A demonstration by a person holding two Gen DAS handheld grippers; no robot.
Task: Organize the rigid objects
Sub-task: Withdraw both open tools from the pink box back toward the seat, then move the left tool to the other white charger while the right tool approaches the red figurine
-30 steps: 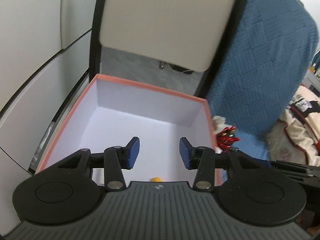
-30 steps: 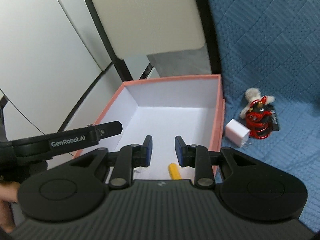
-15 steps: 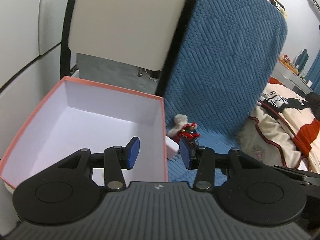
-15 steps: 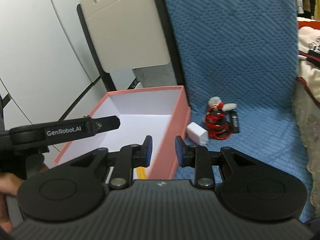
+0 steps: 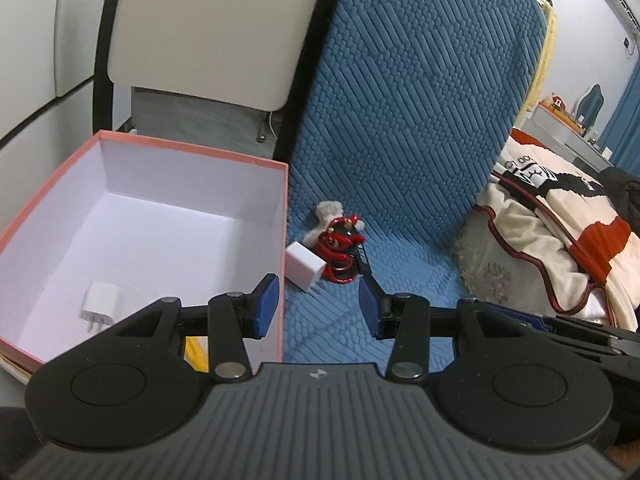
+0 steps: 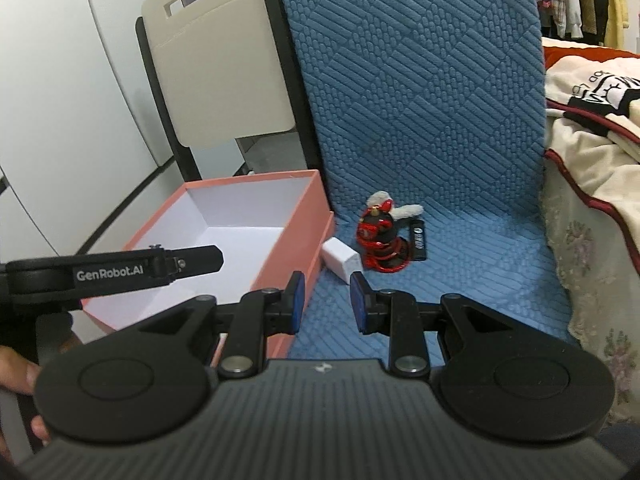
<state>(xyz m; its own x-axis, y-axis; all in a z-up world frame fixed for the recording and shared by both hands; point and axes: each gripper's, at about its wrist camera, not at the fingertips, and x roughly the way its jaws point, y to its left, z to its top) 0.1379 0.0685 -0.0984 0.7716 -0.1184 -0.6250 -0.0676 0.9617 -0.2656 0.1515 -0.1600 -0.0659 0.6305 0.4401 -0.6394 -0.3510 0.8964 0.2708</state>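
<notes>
Since both grippers are empty and part open, the white charger block (image 6: pixel 341 259) sits just ahead of the right gripper (image 6: pixel 327 300), a touch nearer than the left gripper (image 5: pixel 318 307). Its long side runs slantwise to the jaws.

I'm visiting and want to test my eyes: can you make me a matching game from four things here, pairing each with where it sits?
Things:
1. small white charger
2. white cube adapter
3. red toy figure
4. black stick

Places:
A. outside the pink box, against its wall
B. right of the toy
C. on the box floor
D. between cube and black stick

Pairs: 1-C, 2-A, 3-D, 4-B
</notes>
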